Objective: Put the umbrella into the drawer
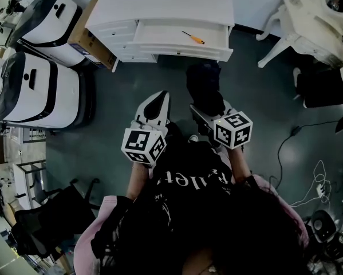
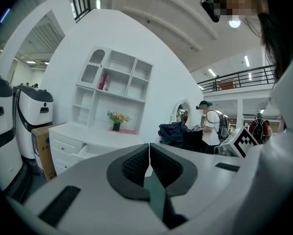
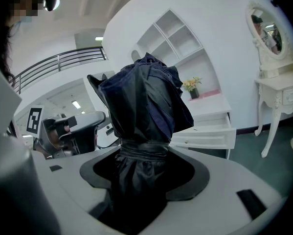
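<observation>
My right gripper [image 1: 208, 112] is shut on a folded dark navy umbrella [image 1: 204, 87]. In the right gripper view the umbrella [image 3: 144, 106] stands up out of the jaws [image 3: 144, 163], clamped at its strap, and hides much of what lies ahead. Beside it my left gripper [image 1: 158, 99] is shut, its pads [image 2: 136, 163] touching with nothing between them. Ahead stands a white dresser [image 1: 165, 4] with its drawer [image 1: 182, 51] pulled open. The same drawer [image 3: 205, 131] shows beyond the umbrella, some way off. Both grippers hang over the dark floor, short of the dresser.
An orange-handled screwdriver [image 1: 192, 37] lies in the open drawer. Two white machines [image 1: 39, 90] and a cardboard box [image 1: 91, 39] stand left of the dresser. A white chair and table [image 1: 308, 22] are at the right. Cables [image 1: 291, 148] run over the floor, and a black chair [image 1: 45, 216] sits lower left.
</observation>
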`<state>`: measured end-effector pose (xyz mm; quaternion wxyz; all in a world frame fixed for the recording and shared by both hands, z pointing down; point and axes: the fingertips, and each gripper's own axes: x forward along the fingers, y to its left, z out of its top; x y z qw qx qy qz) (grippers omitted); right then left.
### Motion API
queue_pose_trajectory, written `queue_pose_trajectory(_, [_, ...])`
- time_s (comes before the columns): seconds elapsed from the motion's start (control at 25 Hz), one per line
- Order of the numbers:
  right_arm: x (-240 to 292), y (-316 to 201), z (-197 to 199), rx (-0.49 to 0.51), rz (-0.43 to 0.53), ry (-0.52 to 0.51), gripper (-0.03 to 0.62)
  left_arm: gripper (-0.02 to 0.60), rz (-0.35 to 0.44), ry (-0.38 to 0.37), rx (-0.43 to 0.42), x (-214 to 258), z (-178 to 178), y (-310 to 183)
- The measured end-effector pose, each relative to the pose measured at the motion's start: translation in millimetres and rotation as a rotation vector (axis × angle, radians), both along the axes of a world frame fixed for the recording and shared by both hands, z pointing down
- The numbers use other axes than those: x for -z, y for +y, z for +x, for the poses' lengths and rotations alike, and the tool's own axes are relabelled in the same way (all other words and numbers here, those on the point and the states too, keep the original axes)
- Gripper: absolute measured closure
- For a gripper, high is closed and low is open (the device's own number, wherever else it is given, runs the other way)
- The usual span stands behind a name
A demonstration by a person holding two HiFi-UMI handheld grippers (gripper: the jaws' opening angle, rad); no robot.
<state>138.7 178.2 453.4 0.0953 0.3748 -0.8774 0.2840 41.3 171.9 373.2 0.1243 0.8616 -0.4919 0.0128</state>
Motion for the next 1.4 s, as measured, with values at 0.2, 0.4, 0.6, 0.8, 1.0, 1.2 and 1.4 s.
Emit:
queue_pose_trajectory(0.2, [-2.9,-3.6,10.6,-0.014,-0.011,-0.003,0.306,0.565,-0.016,-0.013,-0.012,-5.6,9.2,-9.2])
queue_pose_trajectory(0.4, [-8.0,-15.8,16.3,-0.036,-0.027,-0.008,0.306,0.565,-0.023,-0.032,-0.037,-9.2,15.0,-19.9])
queue_pose_trajectory(0.6, [-14.4,-39.5,6.0,-0.03,-0.034,0.008,0.306,0.565,-0.034,-0.035,-0.043,-18.7,6.8,-46.9])
queue_pose_trajectory(0.8, [-22.8,-82.1,-4.9,-0.046,-0.053,0.028,0.306,0.565,-0.032,-0.025,-0.067,-23.6,-2.1,-94.0])
queue_pose_trajectory(1.0, [-28.1,-150.0,-29.9,-0.072,-0.083,0.038,0.306,0.565,-0.039,-0.035,-0.091,-26.9,-28.8,-160.2])
queue_pose_trajectory(1.2, [-26.0,-214.5,-66.0,-0.08,-0.113,0.039,0.306,0.565,-0.052,-0.026,-0.094,-25.3,-65.6,-234.7])
queue_pose_trajectory(1.4, [-31.9,-271.0,-95.5,-0.082,-0.142,0.06,0.306,0.565,-0.055,-0.013,-0.111,-27.5,-91.4,-299.3])
